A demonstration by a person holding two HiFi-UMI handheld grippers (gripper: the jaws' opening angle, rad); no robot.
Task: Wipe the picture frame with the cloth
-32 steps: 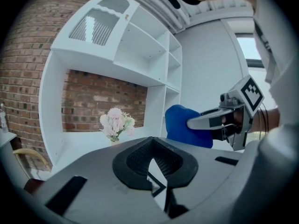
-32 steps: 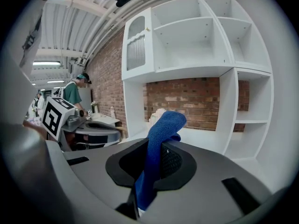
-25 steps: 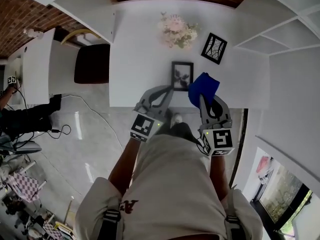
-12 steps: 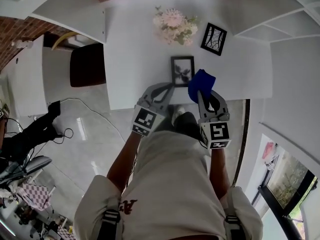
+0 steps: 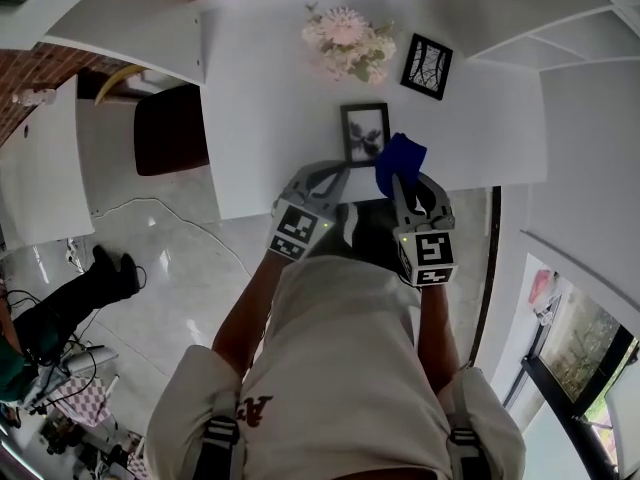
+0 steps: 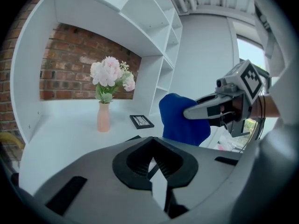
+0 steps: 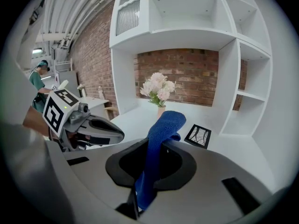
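A small black picture frame stands on the white desk, just beyond both grippers. My right gripper is shut on a blue cloth, which sticks up past the jaws and sits by the frame's lower right corner; whether it touches the frame I cannot tell. My left gripper is shut with nothing in it, at the desk's front edge just below the frame's lower left. In the left gripper view the cloth hangs to the right.
A pink vase of flowers stands at the back of the desk. A second black frame lies flat to its right. White shelves rise above and beside the desk. A dark chair stands to the left.
Both grippers have moved forward to the desk's front edge. The cloth has come closer to the standing frame's right side. The view has shifted.
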